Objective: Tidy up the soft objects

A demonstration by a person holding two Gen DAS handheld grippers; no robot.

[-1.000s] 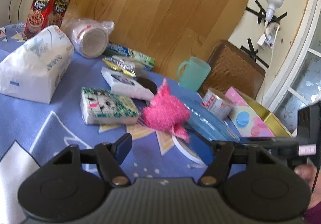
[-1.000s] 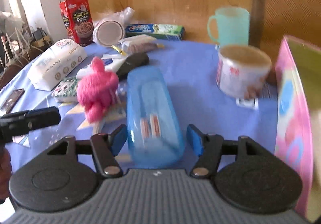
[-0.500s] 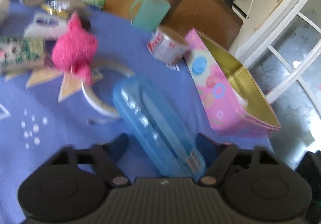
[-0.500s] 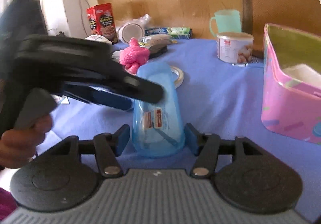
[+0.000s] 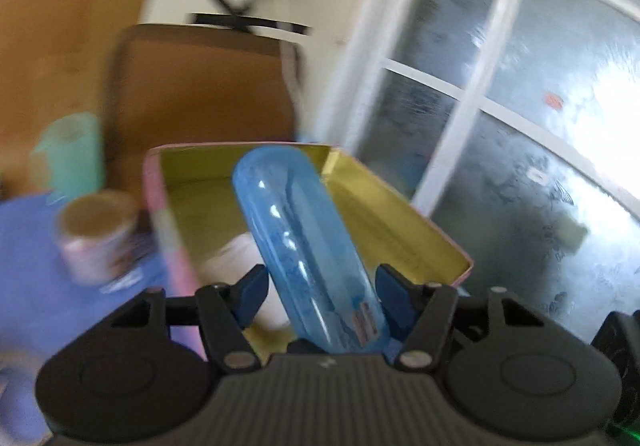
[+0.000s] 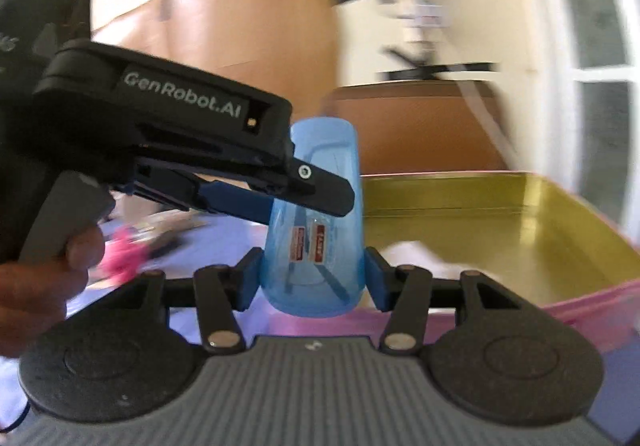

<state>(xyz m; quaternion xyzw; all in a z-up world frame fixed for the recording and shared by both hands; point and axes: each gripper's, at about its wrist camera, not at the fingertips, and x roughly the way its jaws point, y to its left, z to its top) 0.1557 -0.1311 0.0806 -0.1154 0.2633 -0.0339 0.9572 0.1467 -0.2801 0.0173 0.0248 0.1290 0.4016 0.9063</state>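
A translucent blue oblong case (image 5: 308, 242) hangs in the air over the open pink box (image 5: 404, 222), whose inside is yellow. My left gripper (image 5: 320, 286) is shut on the case's near end in the left wrist view. My right gripper (image 6: 312, 278) is shut on the case (image 6: 316, 246) at its other end. The left gripper's fingers (image 6: 328, 194) cross the case higher up in the right wrist view. A white soft thing (image 6: 408, 250) lies in the box (image 6: 500, 206). A blurred pink fluffy thing (image 6: 120, 254) lies on the table at the left.
A tin can (image 5: 96, 242) and a teal mug (image 5: 72, 158) stand on the blue cloth left of the box. A brown chair back (image 5: 200, 86) rises behind it. A glass door (image 5: 520, 126) fills the right. A hand (image 6: 44, 278) holds the left gripper's handle.
My left gripper came round onto the blue case and closed on it. Both grippers lifted the case off the cloth and carried it right, over the pink box.
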